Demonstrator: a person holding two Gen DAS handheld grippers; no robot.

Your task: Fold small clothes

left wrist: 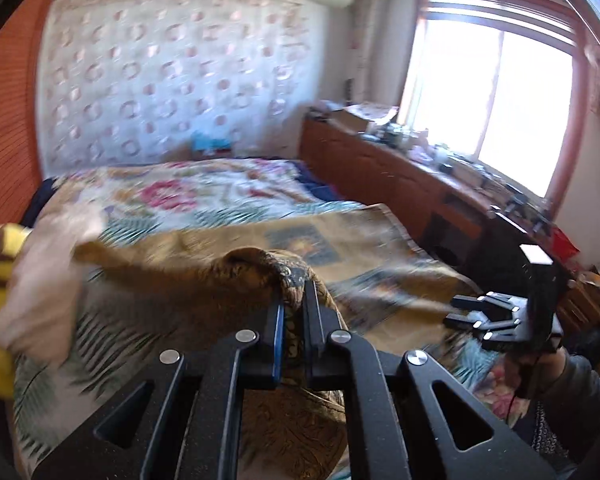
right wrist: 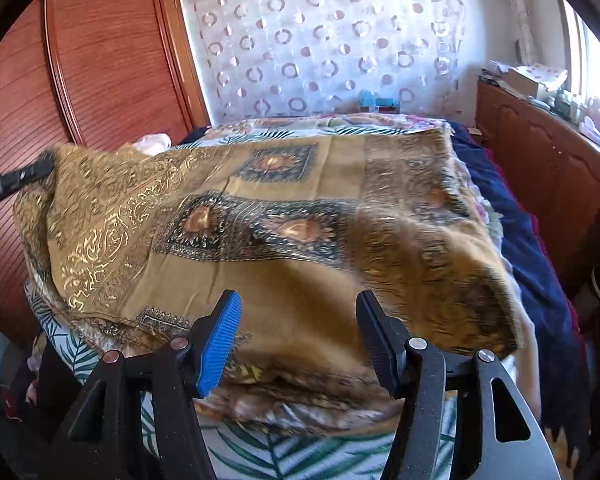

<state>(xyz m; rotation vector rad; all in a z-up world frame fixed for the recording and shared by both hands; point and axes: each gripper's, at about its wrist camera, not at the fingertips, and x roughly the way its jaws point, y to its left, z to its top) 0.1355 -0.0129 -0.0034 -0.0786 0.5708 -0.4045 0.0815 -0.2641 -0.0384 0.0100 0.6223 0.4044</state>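
Left gripper (left wrist: 294,296) pinches the brown scarf's (right wrist: 300,248) left corner raised off the bed (right wrist: 260,452); right gripper (right wrist: 298,344) stands spread and empty just short of the scarf's near edge.

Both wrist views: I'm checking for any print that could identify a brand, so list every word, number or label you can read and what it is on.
None can be read.
Left gripper: white lettering on its side, cut off and too blurred.
Boxes on the cabinet: too small.
Brown cloth: ornament only, no words.
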